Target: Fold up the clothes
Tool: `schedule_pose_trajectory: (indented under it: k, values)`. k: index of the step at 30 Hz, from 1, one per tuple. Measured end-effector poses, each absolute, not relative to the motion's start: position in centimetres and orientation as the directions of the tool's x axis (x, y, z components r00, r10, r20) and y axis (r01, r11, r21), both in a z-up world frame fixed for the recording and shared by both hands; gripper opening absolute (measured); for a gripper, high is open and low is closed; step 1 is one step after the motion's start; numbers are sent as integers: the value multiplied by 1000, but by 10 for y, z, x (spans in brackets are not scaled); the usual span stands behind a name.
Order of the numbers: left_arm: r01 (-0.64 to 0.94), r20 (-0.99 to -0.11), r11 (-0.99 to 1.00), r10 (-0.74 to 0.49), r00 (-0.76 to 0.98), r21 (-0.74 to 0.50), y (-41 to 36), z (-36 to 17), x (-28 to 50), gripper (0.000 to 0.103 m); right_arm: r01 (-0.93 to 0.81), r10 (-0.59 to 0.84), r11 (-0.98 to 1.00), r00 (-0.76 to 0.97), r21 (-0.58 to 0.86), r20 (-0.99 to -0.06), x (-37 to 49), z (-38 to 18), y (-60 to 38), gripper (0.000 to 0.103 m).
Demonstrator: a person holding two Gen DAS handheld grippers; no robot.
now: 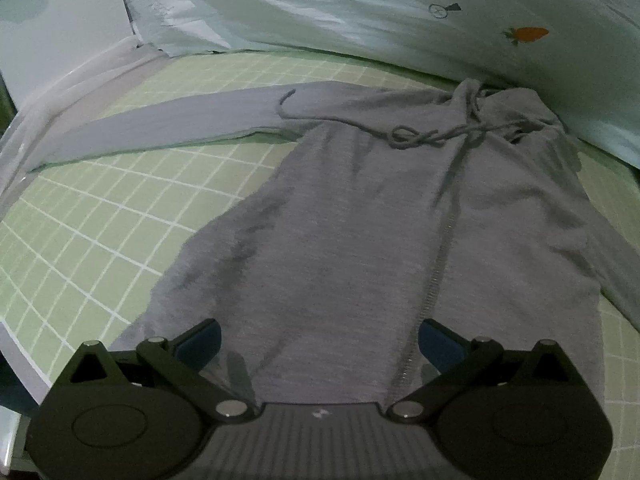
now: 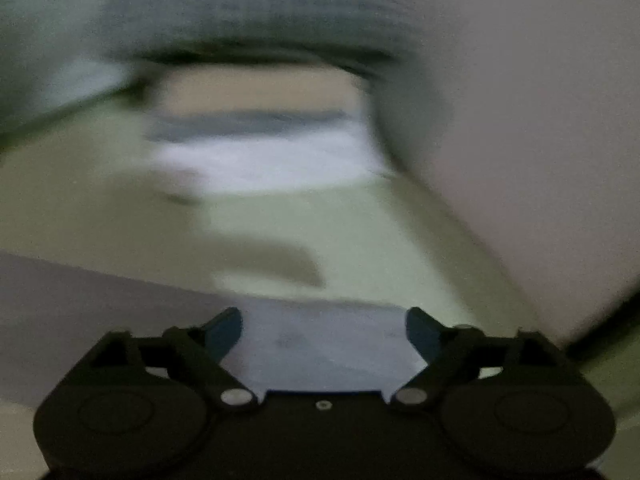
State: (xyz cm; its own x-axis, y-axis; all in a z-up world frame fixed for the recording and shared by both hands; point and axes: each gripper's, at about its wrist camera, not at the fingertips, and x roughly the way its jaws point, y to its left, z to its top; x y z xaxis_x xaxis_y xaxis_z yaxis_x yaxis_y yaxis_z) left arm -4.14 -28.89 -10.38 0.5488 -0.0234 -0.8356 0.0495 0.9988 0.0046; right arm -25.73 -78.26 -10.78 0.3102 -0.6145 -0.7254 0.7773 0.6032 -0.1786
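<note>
A grey zip hoodie [image 1: 360, 208] lies flat on a green gridded sheet [image 1: 100, 216], hood toward the far side, drawstring [image 1: 416, 136] tangled near the collar. Its left sleeve [image 1: 160, 124] stretches out to the left. My left gripper [image 1: 320, 340] is open just above the hoodie's hem, holding nothing. The right wrist view is blurred by motion. My right gripper [image 2: 324, 332] is open and empty over a grey strip of fabric [image 2: 328, 352] that looks like a sleeve, lying on the green sheet [image 2: 380, 248].
A pale green quilt with a carrot print [image 1: 528, 34] is bunched along the far side behind the hood. A white bed edge [image 1: 24, 360] runs along the left. In the right wrist view a large pale blurred mass [image 2: 540, 140] fills the right side.
</note>
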Motion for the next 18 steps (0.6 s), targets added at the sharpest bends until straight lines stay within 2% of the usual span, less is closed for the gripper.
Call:
schedule_pose_trajectory:
  k: [6, 13, 18]
  values:
    - [21, -822, 1000, 6, 569, 22, -272, -93, -35, 103, 602, -432, 799, 550, -20, -714, -171, -99, -734, 103]
    - [8, -819, 999, 35, 572, 48, -237, -89, -18, 103, 382, -198, 917, 688, 117, -699, -51, -87, -666, 103]
    - [-10, -832, 999, 31, 553, 31, -216, -94, 11, 103, 241, -82, 961, 715, 135, -695, 23, -88, -621, 93]
